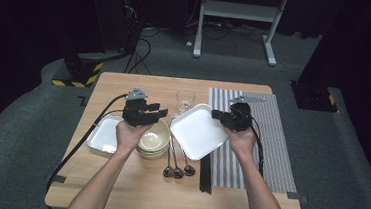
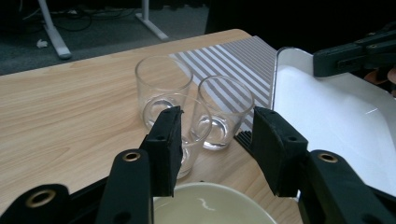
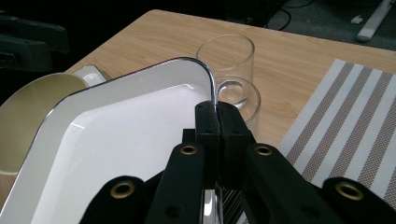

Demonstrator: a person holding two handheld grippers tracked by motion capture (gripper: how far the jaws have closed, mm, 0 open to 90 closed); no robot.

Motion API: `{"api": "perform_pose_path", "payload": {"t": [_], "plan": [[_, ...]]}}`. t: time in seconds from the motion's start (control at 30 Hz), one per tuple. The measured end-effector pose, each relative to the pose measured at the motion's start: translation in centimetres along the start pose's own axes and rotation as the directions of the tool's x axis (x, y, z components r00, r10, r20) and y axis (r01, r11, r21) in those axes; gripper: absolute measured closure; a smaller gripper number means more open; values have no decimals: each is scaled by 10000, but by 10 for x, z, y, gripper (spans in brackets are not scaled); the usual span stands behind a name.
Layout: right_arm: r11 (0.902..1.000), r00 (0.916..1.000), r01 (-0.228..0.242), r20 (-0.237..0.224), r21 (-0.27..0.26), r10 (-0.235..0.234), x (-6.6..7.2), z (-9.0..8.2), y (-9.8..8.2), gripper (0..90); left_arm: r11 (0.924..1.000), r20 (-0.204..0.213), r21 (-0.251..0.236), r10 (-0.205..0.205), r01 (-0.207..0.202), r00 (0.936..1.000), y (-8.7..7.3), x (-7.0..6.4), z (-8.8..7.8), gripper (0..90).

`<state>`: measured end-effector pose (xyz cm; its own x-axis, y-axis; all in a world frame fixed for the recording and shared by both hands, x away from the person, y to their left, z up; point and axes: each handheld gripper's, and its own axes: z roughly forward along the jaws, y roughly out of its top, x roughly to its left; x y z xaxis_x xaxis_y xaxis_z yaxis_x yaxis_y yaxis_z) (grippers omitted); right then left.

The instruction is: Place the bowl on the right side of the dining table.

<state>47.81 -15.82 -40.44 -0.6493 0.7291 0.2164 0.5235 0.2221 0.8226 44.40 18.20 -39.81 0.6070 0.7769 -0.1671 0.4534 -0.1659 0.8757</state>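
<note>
The right gripper (image 3: pixel 217 122) has its jaws clamped on the rim of the white plate (image 1: pixel 199 131), held tilted at the table's centre. At its nine o'clock, the left gripper (image 2: pixel 217 135) stands half open and holds nothing above the stacked bowls (image 1: pixel 153 138). Three glasses (image 2: pixel 189 109) stand at twelve o'clock.

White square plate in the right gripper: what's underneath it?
The white square plate is lifted and tilted; spoon handles and black chopsticks run under its near edge. Their upper ends are hidden.
</note>
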Motion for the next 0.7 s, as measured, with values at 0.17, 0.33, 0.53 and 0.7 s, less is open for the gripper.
{"api": "perform_pose_path", "payload": {"t": [0.17, 0.33, 0.53, 0.7], "plan": [[9999, 9999, -134, 51, -63, 134, -3, -3, -1, 885, 9999, -180, -94, 55, -57, 9998, 0, 2, -6, 518], [9997, 9997, -220, 117, -137, 222, -6, -6, -3, 885, 9999, -273, -108, 15, -18, 9996, -1, 3, -9, 514], [9993, 9992, -291, 254, -230, 297, -9, -9, -5, 885, 9999, -390, -122, -82, 77, 9992, -5, 6, -13, 495], [9991, 9991, -276, 316, -333, 286, -9, -12, -5, 885, 9999, -532, -153, -80, 72, 9986, -7, 9, -17, 486]]}}
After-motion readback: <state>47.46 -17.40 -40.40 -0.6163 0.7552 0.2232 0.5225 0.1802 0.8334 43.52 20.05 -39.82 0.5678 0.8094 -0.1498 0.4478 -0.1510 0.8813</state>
